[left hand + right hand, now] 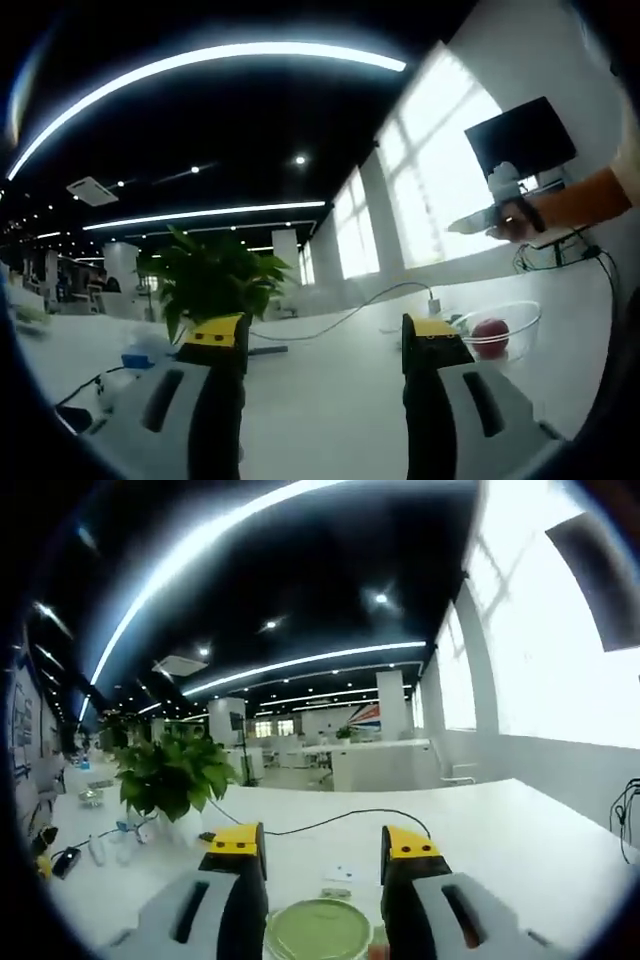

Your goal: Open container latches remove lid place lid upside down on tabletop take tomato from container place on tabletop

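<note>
A clear container stands uncovered on the white table, right of my left gripper, with a red tomato inside. My left gripper is open with nothing between its yellow-tipped jaws. The right gripper hangs high above the container in a person's hand. In the right gripper view, a round green lid fills the gap low between the jaws of my right gripper, its edges against both, held above the table.
A potted plant stands at the left back, also seen as the plant. A cable runs to a white plug behind the container. A monitor hangs on the right wall. Small items lie ahead.
</note>
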Demonstrator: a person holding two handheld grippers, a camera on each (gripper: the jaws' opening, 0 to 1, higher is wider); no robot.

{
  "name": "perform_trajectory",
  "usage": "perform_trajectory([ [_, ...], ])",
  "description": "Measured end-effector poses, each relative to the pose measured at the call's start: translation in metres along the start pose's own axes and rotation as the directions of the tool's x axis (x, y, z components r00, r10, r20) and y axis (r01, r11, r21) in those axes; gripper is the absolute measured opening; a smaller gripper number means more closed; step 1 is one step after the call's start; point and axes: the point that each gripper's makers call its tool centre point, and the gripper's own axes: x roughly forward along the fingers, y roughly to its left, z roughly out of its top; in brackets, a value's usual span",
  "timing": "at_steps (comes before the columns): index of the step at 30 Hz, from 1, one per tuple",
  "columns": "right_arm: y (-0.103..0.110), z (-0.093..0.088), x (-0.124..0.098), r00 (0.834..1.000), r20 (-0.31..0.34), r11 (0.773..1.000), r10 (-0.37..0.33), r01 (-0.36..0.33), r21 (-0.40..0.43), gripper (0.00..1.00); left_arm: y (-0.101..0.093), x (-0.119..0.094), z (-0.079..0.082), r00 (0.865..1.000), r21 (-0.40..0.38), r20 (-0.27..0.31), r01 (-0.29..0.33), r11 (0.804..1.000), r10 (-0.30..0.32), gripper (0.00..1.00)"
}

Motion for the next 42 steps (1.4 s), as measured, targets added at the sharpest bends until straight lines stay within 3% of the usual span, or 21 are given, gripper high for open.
perform_trajectory([
  [13, -0.072, -0.005, -0.06, 0.995, 0.017, 0.995, -0.096, 0.095, 0.035, 0.35, -0.019, 0.016, 0.003, 0.999, 0.009, -0.002, 0.043, 0.999, -0.043, 0.59],
  [20, -0.093, -0.019, -0.086, 0.991, 0.019, 0.989, -0.133, 0.131, 0.067, 0.33, -0.025, 0.019, 0.002, 0.999, 0.008, -0.006, 0.053, 0.999, -0.053, 0.59],
  [26, -0.107, -0.029, -0.096, 0.987, 0.015, 0.985, -0.162, 0.161, 0.055, 0.32, -0.03, 0.024, 0.0, 0.998, -0.002, -0.005, 0.059, 0.998, -0.059, 0.59],
  [28, -0.115, -0.029, -0.101, 0.982, 0.029, 0.983, -0.184, 0.184, 0.012, 0.32, -0.032, 0.025, 0.001, 0.998, 0.0, -0.004, 0.063, 0.998, -0.063, 0.59],
  [42, -0.114, -0.053, -0.152, 0.982, 0.083, 0.977, -0.169, 0.178, -0.119, 0.36, -0.034, 0.031, -0.007, 0.997, -0.008, -0.023, 0.069, 0.998, -0.069, 0.6],
])
